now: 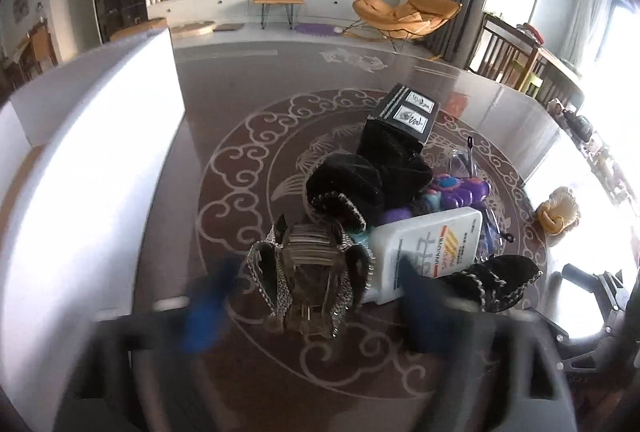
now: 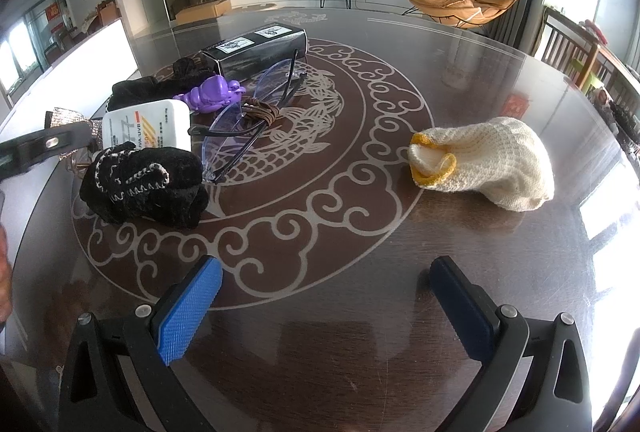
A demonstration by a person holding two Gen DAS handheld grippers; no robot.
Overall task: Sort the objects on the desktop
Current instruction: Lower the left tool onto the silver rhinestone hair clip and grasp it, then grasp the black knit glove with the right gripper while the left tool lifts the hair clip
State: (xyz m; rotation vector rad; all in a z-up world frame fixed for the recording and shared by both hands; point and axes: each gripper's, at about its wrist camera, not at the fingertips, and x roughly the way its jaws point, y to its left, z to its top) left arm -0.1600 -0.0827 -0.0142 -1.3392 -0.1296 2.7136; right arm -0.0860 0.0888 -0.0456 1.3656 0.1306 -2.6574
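The left tool (image 1: 312,296) straddles a glittery silver bow hair clip (image 1: 308,272) at the pile's near edge, whether its blurred pads pinch it unclear. The right tool (image 2: 324,304) waits spread and empty over the dark patterned counter (image 2: 460,80), presumably clear of the way

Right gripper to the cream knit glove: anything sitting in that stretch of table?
Nothing. In the right wrist view, only bare patterned table lies between the right gripper, whose jaws stand open and empty, and the cream knit glove.

left gripper (image 1: 316,296) over a sparkly silver bow hair clip (image 1: 308,280)

its blurred blue pads (image 1: 208,302) flanked the clip; contact unclear.
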